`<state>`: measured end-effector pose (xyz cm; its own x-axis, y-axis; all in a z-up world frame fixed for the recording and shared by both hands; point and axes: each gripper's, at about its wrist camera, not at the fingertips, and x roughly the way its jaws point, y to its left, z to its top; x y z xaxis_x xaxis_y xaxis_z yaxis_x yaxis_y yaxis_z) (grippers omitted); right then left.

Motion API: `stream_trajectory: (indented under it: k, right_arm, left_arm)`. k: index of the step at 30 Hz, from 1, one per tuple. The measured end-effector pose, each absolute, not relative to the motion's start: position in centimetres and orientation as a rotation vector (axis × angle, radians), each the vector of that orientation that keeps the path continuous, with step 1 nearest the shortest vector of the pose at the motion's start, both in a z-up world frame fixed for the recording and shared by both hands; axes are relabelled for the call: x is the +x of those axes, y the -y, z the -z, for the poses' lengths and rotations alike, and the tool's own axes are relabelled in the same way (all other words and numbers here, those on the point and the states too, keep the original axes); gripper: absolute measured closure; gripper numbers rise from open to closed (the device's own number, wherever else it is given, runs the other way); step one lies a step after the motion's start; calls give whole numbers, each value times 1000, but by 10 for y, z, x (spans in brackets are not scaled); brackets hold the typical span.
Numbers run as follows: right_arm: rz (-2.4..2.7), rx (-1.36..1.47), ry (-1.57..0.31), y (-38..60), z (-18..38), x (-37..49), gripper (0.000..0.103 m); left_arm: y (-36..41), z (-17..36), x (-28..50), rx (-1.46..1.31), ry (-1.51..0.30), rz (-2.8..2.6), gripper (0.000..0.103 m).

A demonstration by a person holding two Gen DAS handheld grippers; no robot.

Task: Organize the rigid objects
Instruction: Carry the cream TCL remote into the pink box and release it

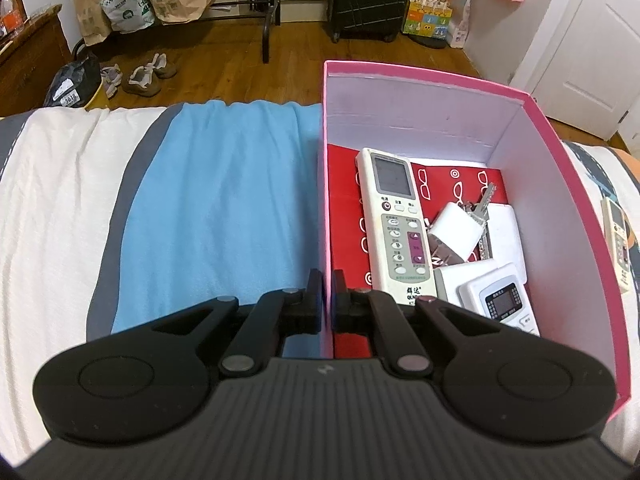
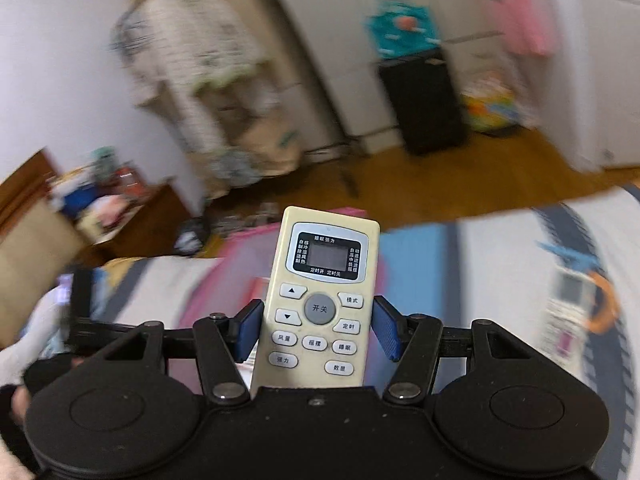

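Right gripper clamped on a cream-yellow plastic remote with a grey display, round grey centre button and white keys, held up in the air above the bed. Left gripper pinched shut on the near-left wall of the pink cardboard box. Inside the box: a long white remote, white charger, keys.

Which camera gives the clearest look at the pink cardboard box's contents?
Left wrist: it looks straight into the pink cardboard box, sharp, showing a white remote and keys. Right wrist shows only a blurred pink patch behind its held remote.
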<state>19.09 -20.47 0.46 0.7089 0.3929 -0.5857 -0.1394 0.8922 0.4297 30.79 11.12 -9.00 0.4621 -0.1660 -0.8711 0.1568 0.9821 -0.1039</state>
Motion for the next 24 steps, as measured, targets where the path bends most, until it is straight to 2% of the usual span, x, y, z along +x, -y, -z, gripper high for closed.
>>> stream_trajectory:
  k: [5, 12, 18, 24]
  right_arm:
    - [-360, 298, -828, 137, -3, 233, 40]
    - [-313, -84, -977, 59, 36, 311, 40]
    - [-346, -321, -1045, 43, 60, 344, 40]
    - [-366, -348, -1119, 43, 73, 356, 39]
  left_arm:
    - [-114, 91, 309, -25, -1075, 201, 99]
    - [-117, 93, 311, -42, -1073, 217, 98]
    - [-118, 94, 313, -52, -1073, 232, 98]
    - [-117, 94, 313, -37, -1071, 246, 97]
